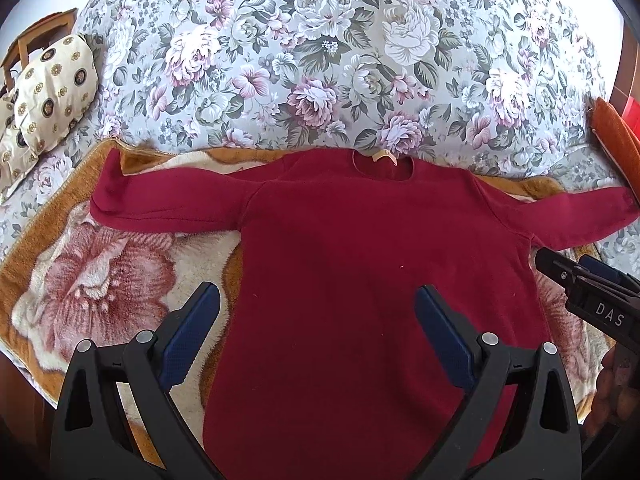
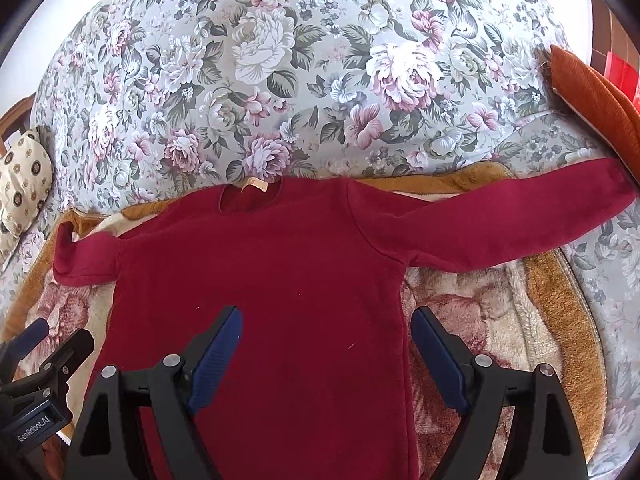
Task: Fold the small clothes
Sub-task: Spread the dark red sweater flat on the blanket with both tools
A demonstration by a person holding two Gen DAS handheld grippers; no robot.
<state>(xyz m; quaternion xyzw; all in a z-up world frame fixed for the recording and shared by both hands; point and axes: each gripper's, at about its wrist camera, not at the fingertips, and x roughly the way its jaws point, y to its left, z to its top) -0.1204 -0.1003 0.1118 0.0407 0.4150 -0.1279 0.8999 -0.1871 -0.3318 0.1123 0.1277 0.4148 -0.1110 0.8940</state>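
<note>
A dark red long-sleeved top (image 1: 360, 248) lies flat on a plush flower-print blanket (image 1: 100, 280), collar away from me, both sleeves spread out sideways. It also shows in the right wrist view (image 2: 260, 272). My left gripper (image 1: 318, 300) is open above the top's left side edge, holding nothing. My right gripper (image 2: 326, 324) is open above the top's right side edge, holding nothing. Each gripper shows at the edge of the other's view: the right one (image 1: 560, 272), the left one (image 2: 60, 340).
The blanket lies on a bed with a grey floral cover (image 1: 320, 60). A cream patterned pillow (image 1: 48, 92) sits at the left, an orange cushion (image 2: 592, 96) at the right. A wooden chair (image 1: 36, 40) stands beyond the pillow.
</note>
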